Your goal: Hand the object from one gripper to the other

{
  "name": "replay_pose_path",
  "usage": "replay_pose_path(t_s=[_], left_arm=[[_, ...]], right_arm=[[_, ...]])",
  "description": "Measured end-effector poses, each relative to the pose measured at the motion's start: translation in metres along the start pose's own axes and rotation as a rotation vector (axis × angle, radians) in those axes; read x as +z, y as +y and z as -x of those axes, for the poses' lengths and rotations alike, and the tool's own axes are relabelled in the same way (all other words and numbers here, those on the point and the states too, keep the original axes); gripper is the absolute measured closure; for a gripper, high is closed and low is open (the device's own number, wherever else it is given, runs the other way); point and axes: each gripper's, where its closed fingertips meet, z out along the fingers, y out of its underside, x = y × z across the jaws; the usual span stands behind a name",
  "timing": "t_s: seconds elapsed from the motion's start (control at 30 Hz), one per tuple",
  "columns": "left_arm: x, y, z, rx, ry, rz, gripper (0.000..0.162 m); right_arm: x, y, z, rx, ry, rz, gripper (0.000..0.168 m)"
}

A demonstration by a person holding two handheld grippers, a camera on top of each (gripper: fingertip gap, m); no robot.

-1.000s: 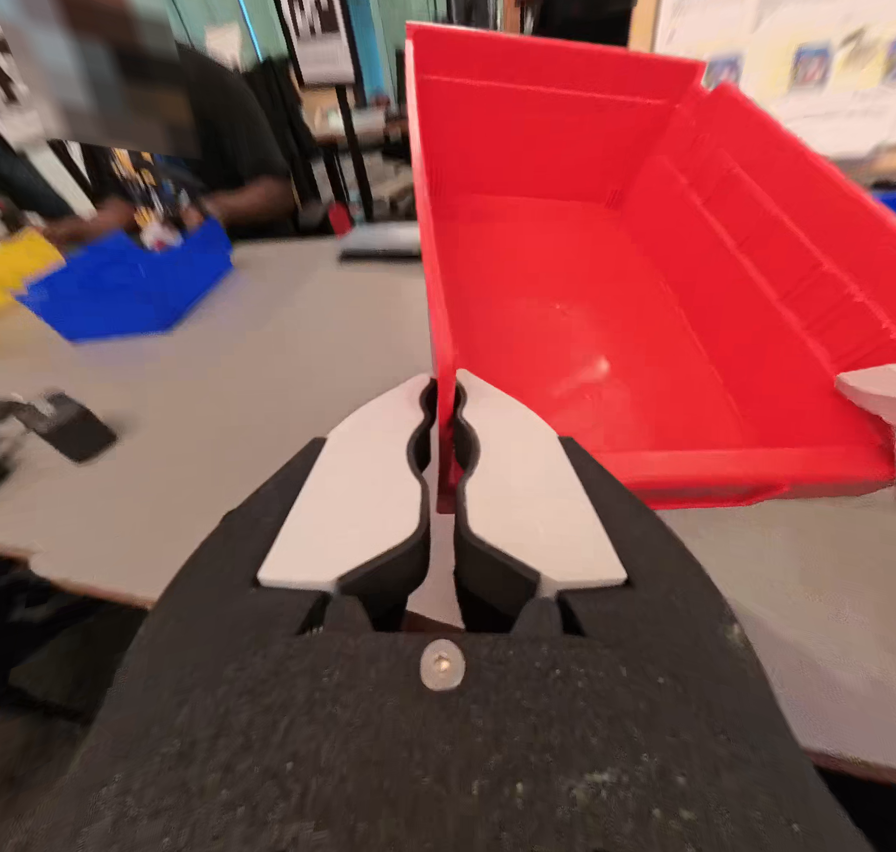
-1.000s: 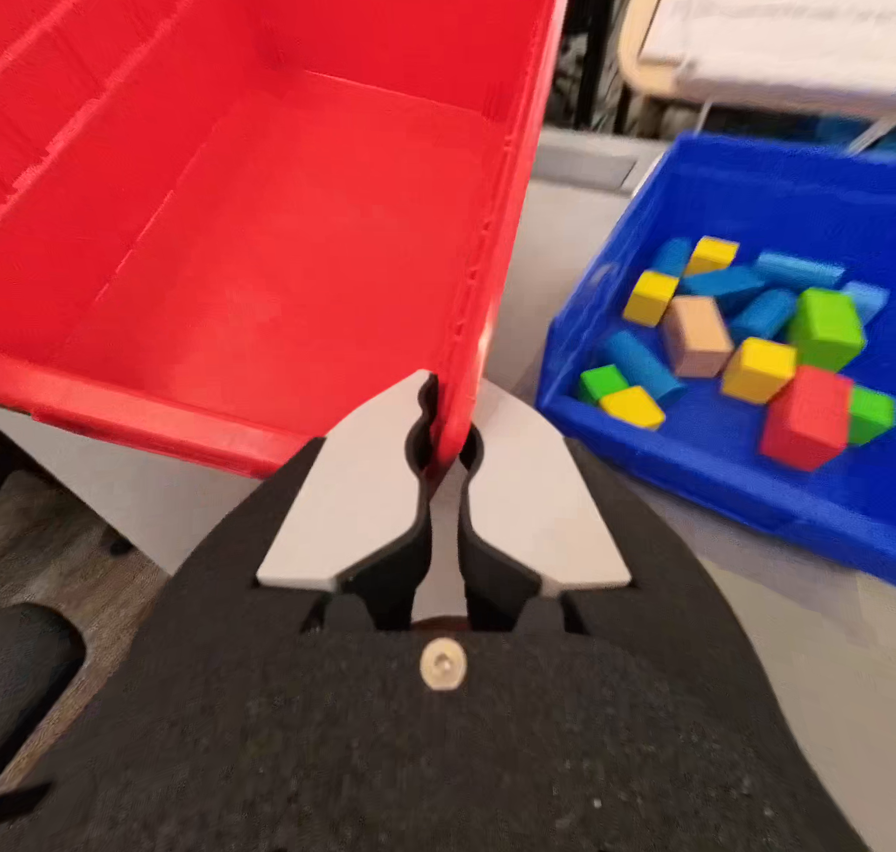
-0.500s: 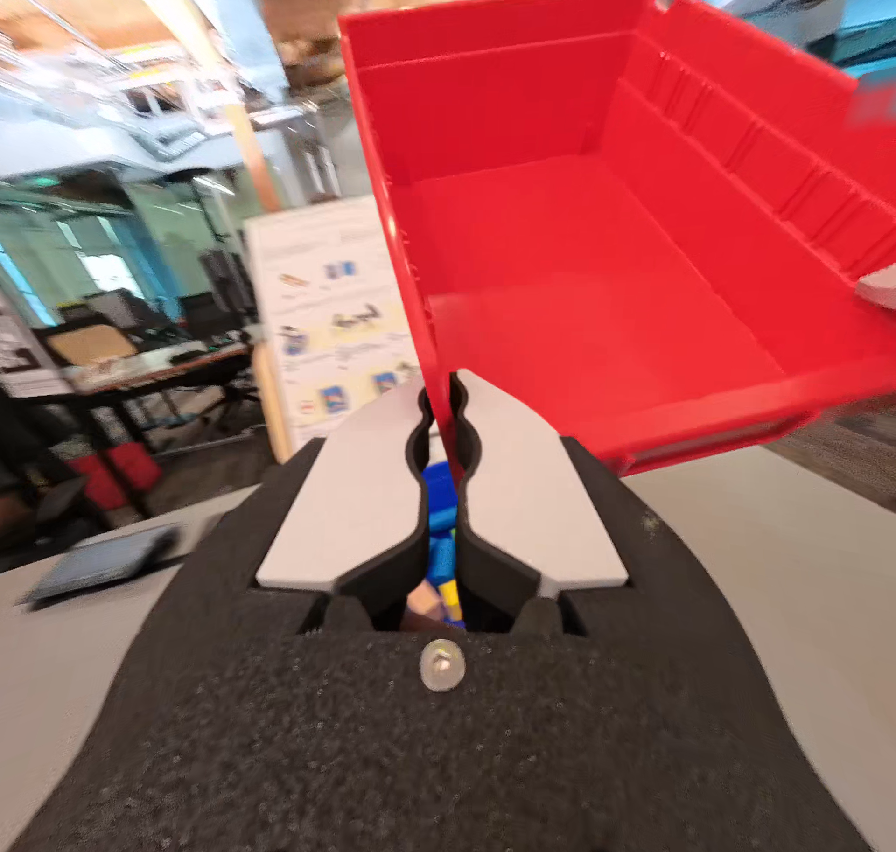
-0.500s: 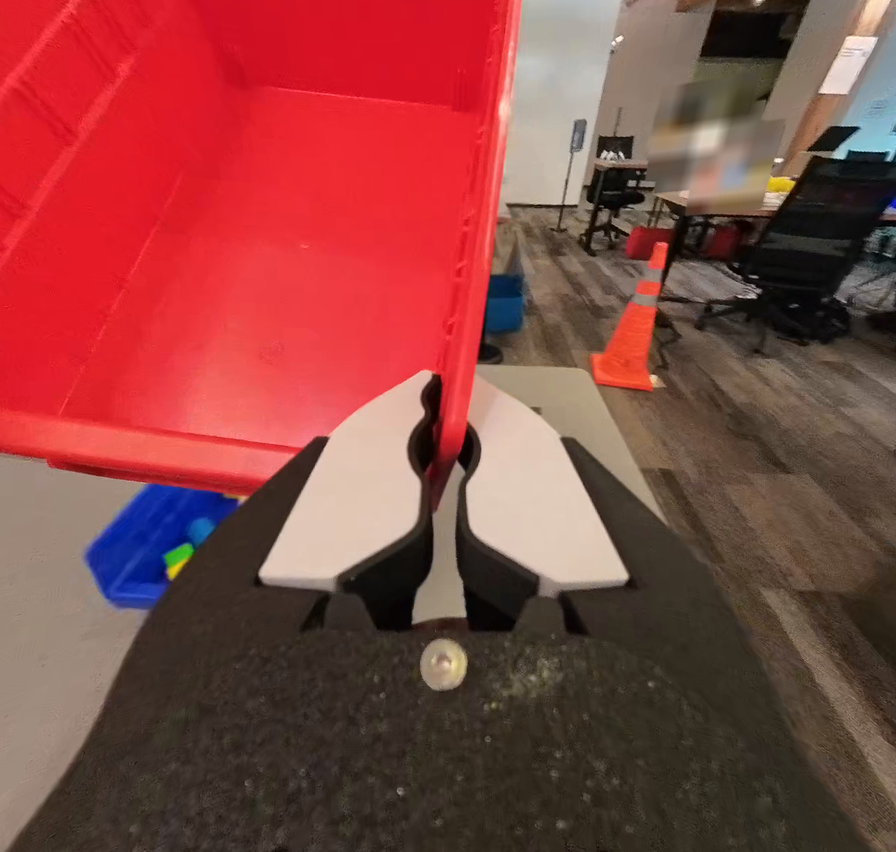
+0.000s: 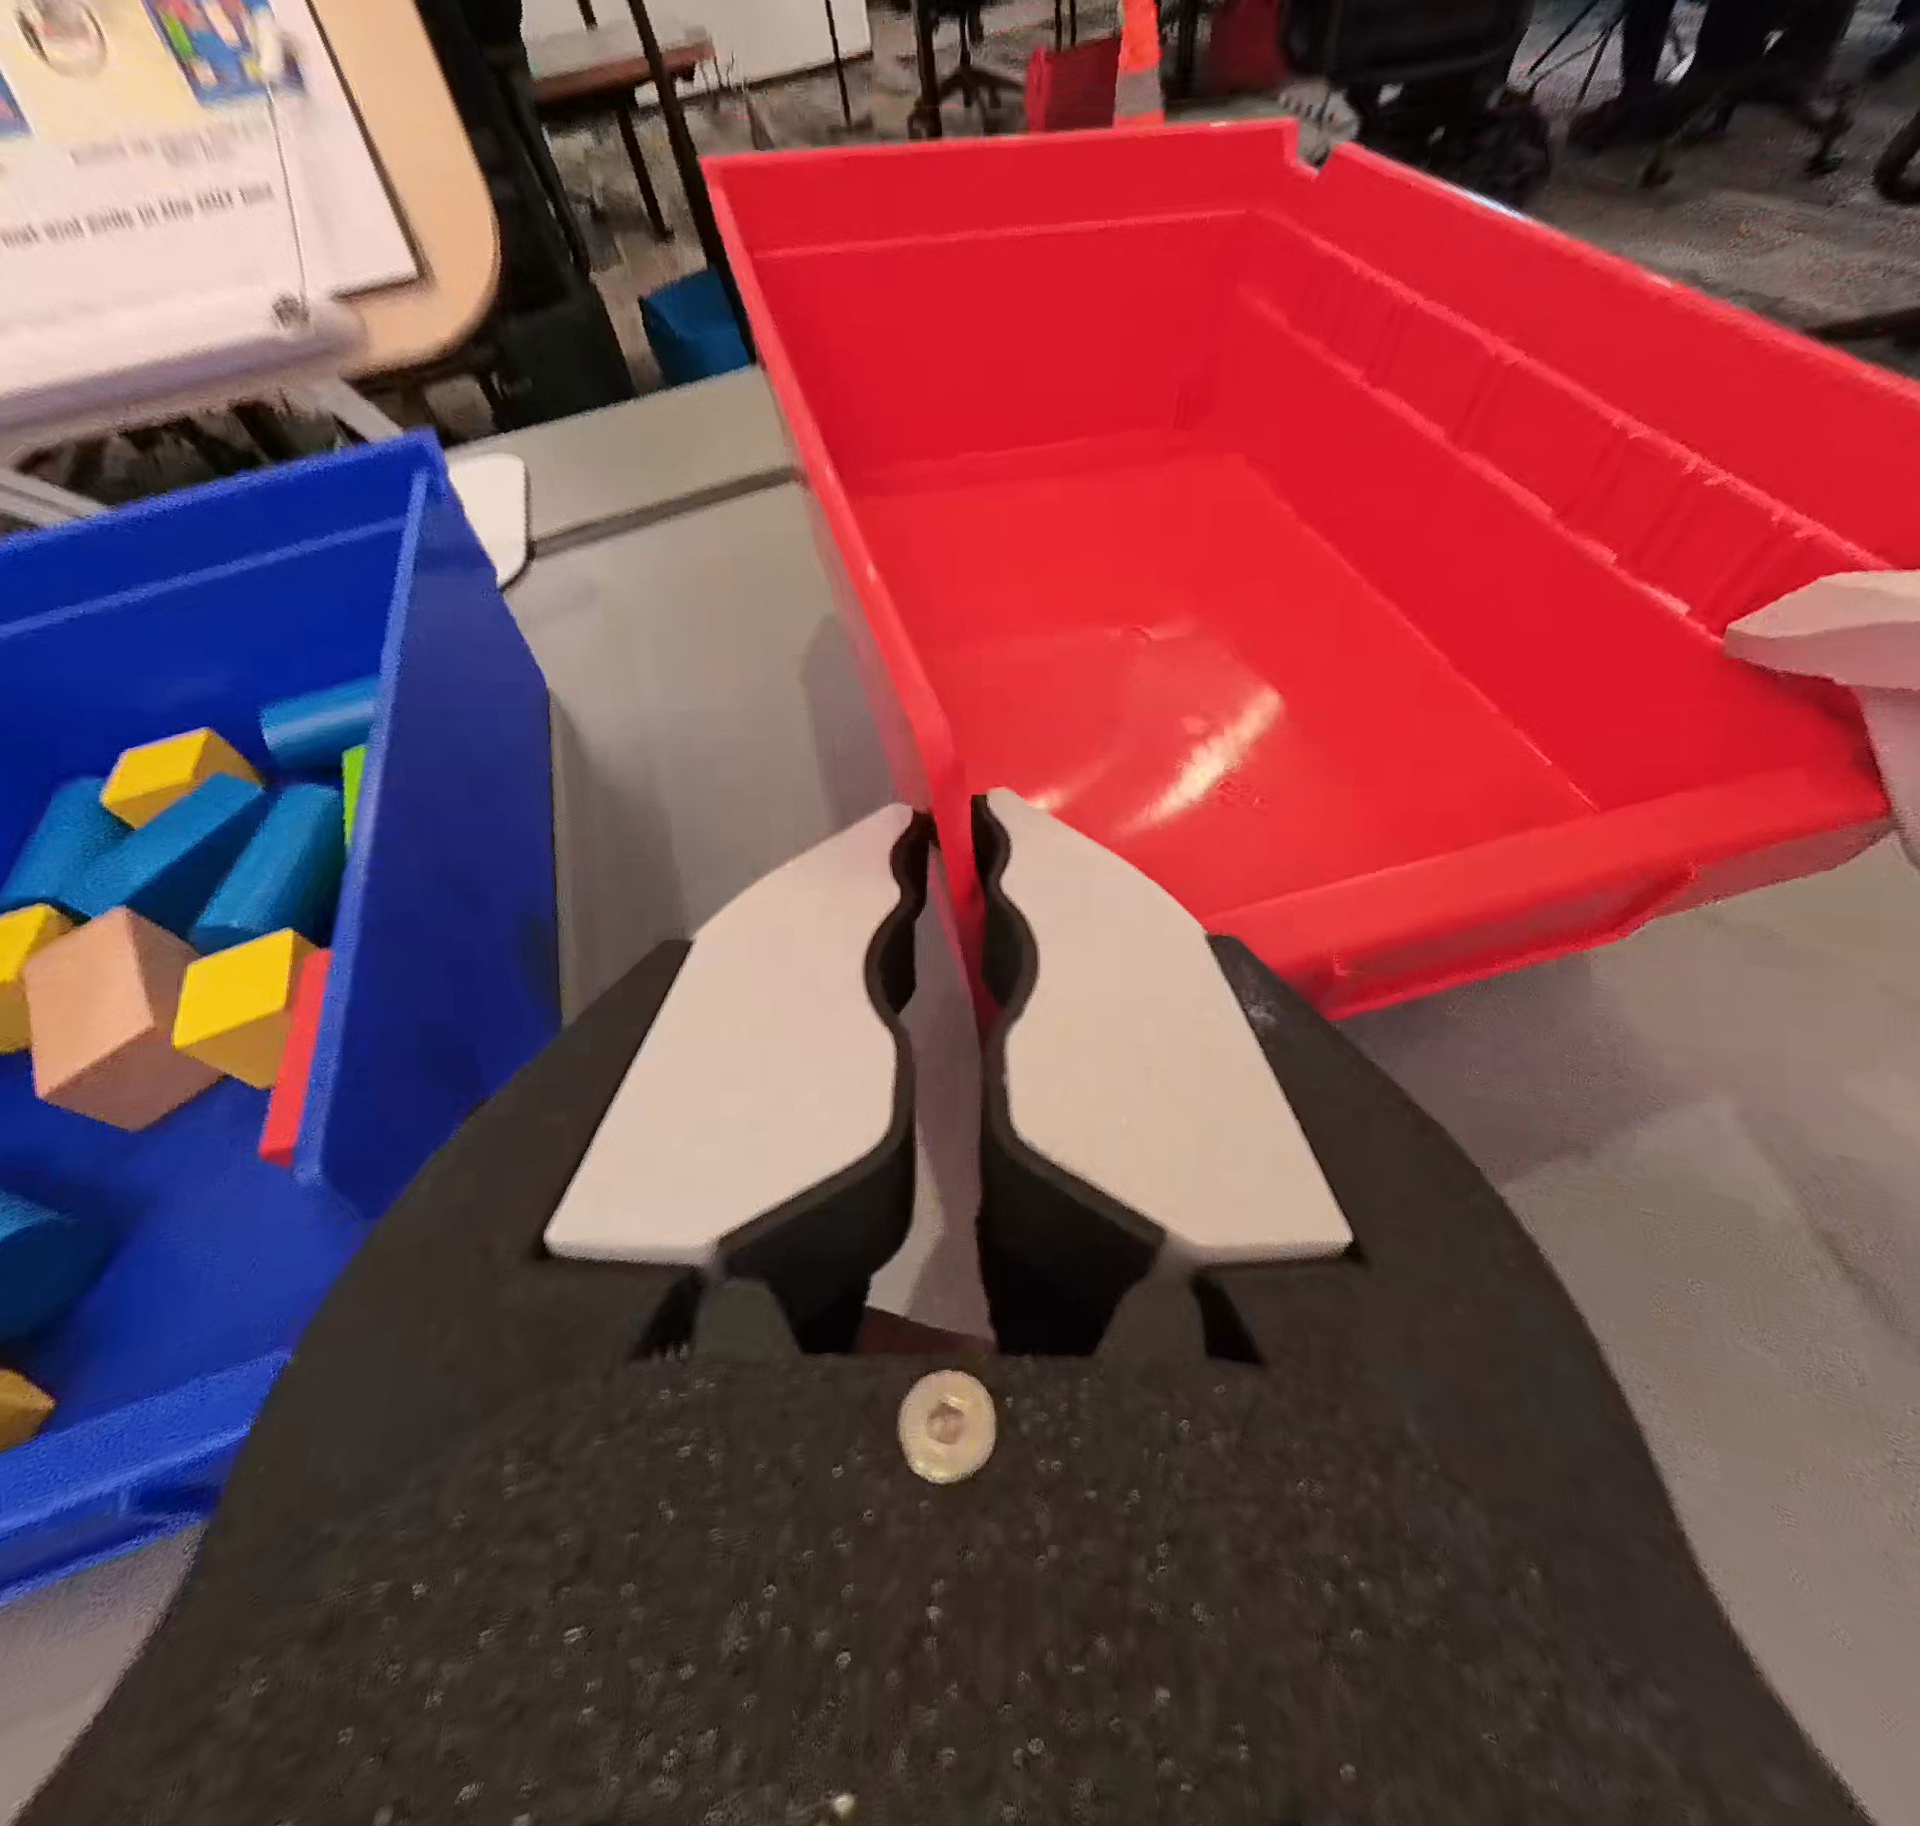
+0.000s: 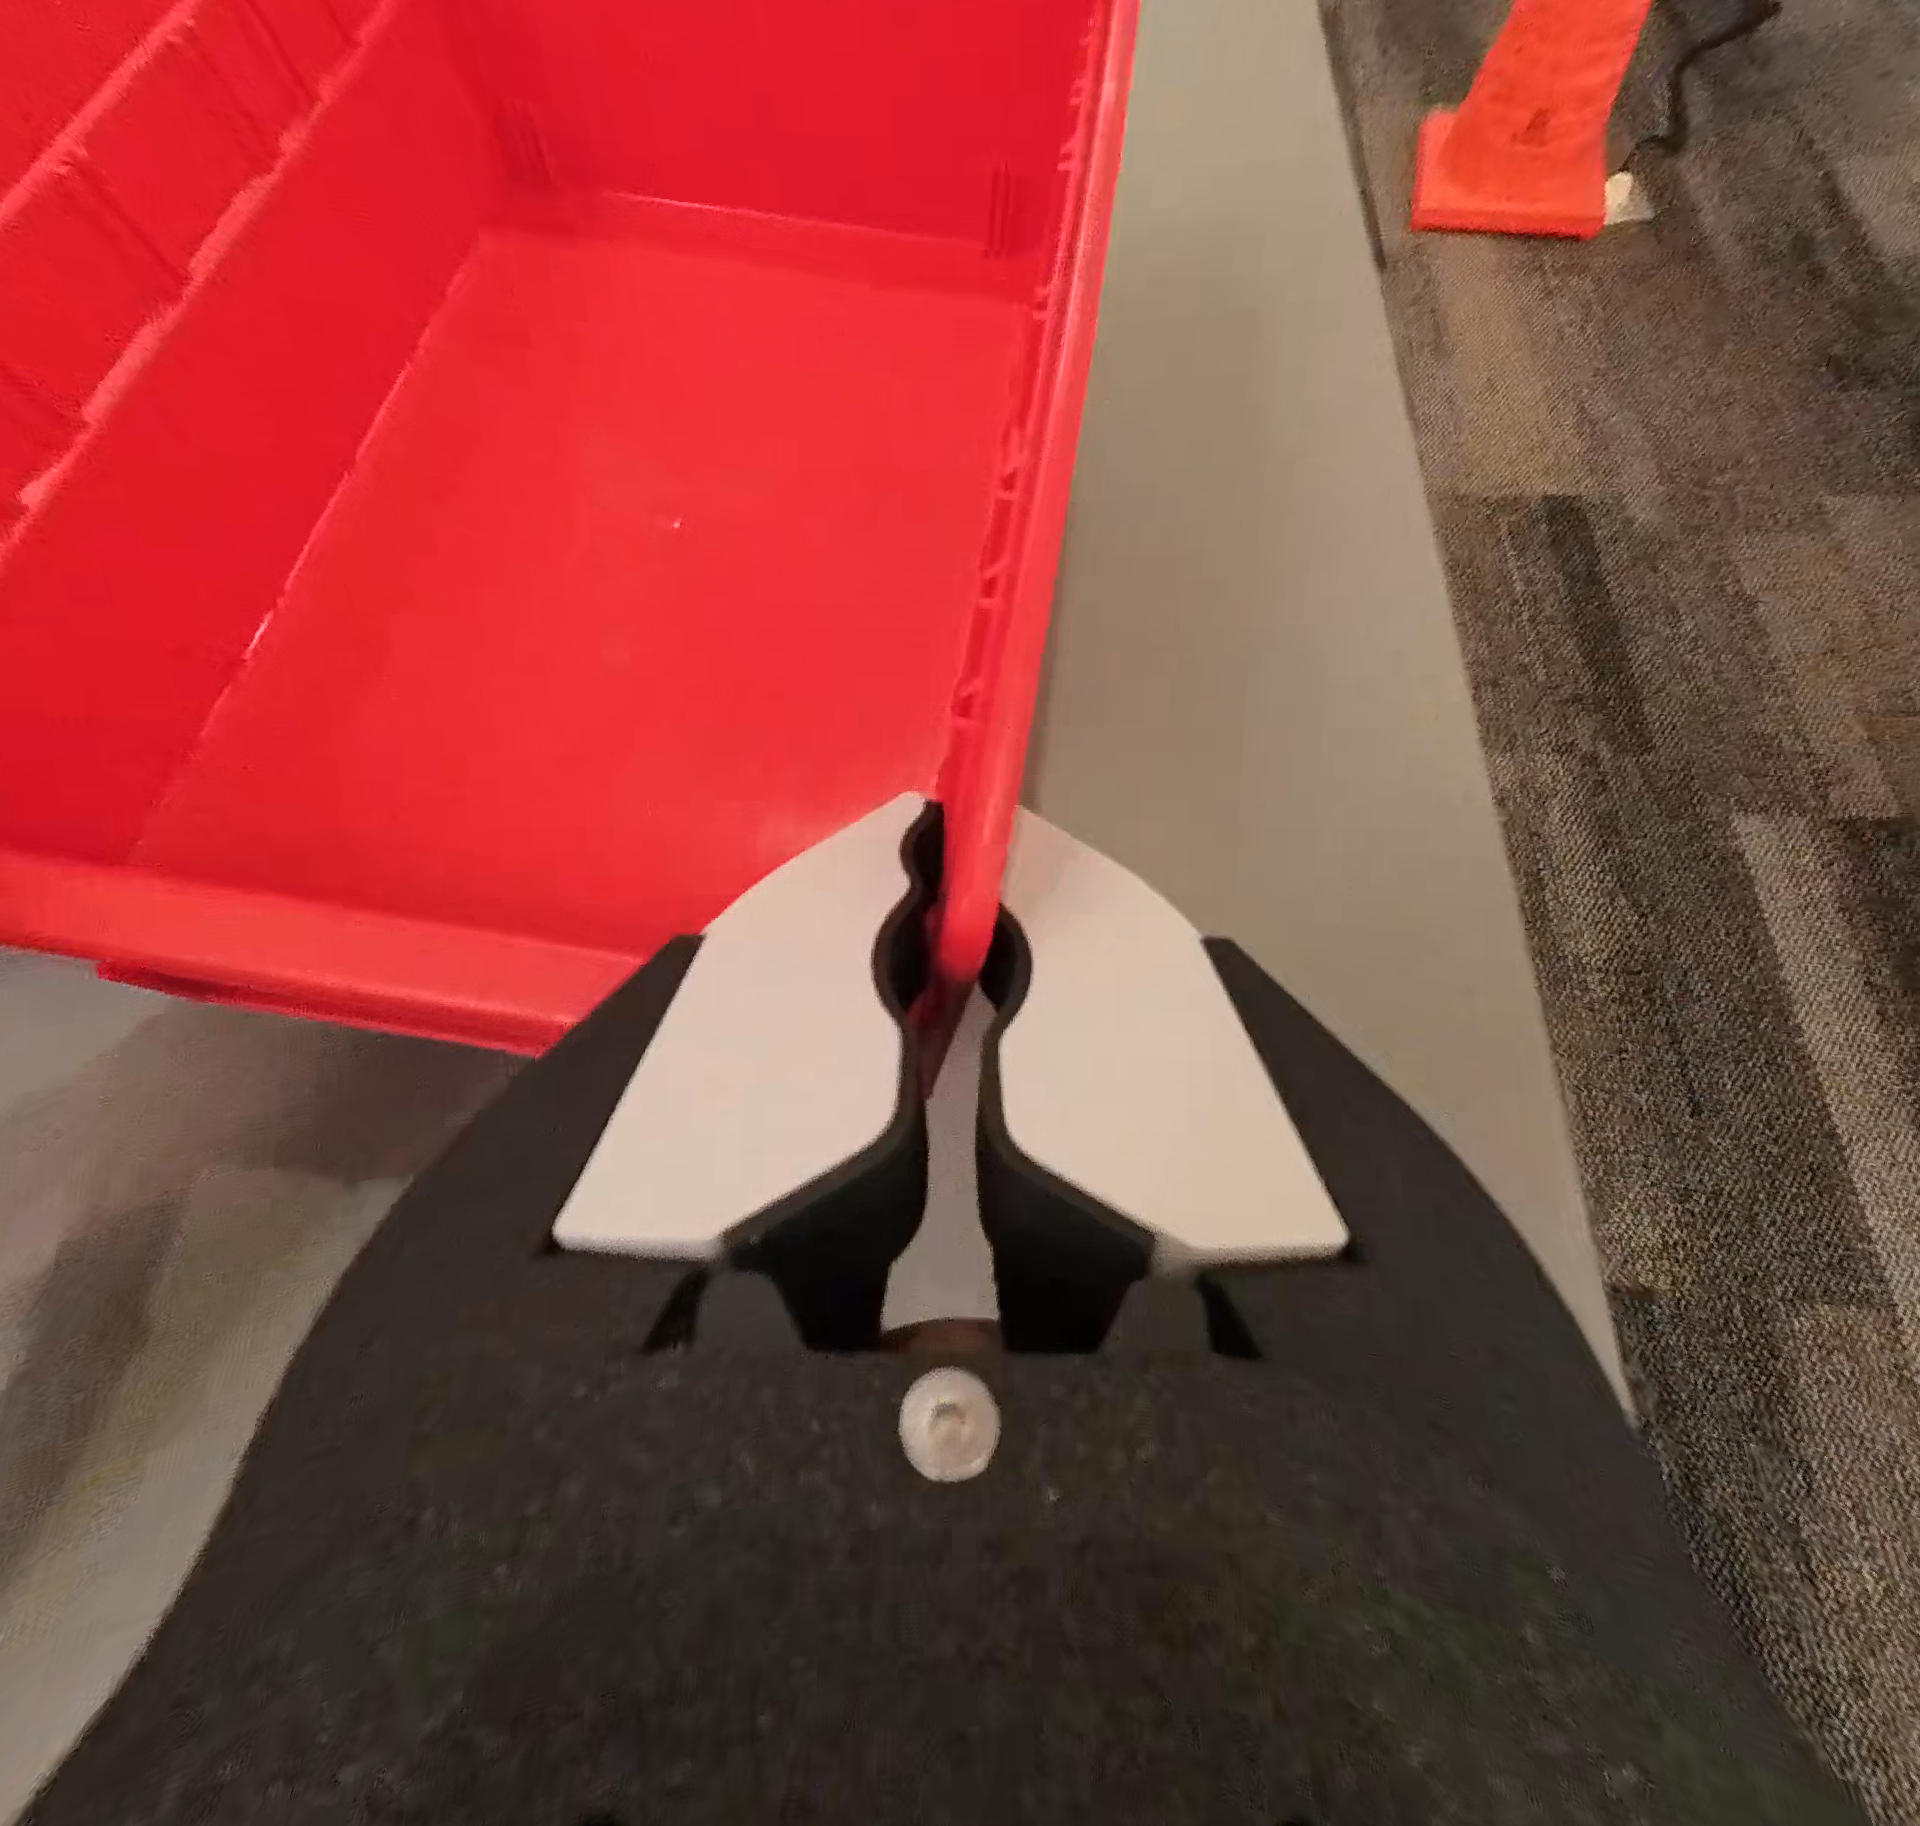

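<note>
An empty red plastic bin is held by both grippers just over the grey table. My left gripper is shut on the bin's left side wall near its front corner. My right gripper is shut on the bin's right side wall near the front corner. The right gripper's grey fingertips also show at the right edge of the left wrist view, on the bin's right wall. The bin's inside is bare.
A blue bin with several coloured wooden blocks stands close to the left of the red bin. The table's right edge drops to a carpeted floor with an orange cone. A poster board stands behind.
Both grippers have carried the red bin from high in the air down and across, so that it now hangs low over the table to the right of the blue bin. Both grips held.
</note>
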Motion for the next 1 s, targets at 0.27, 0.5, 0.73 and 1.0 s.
replay_pose_path(t_s=[0.27, 0.5, 0.73, 1.0], left_arm=[[0.020, 0.035, -0.007, -0.052, 0.130, 0.088, 0.147], [-0.038, -0.002, 0.025, -0.106, 0.392, 0.106, 0.125], [-0.124, -0.014, 0.235, -0.041, 0.028, -0.018, 0.118], [-0.094, 0.090, 0.283, -0.158, -0.025, 0.156, 0.110]], right_arm=[[0.023, 0.007, -0.005, 0.013, 0.091, 0.028, 0.166], [-0.020, -0.023, -0.009, -0.049, 0.169, -0.096, 0.144], [-0.071, -0.108, 0.126, -0.127, -0.069, -0.304, 0.145], [0.031, -0.022, 0.303, -0.158, -0.219, -0.019, 0.123]])
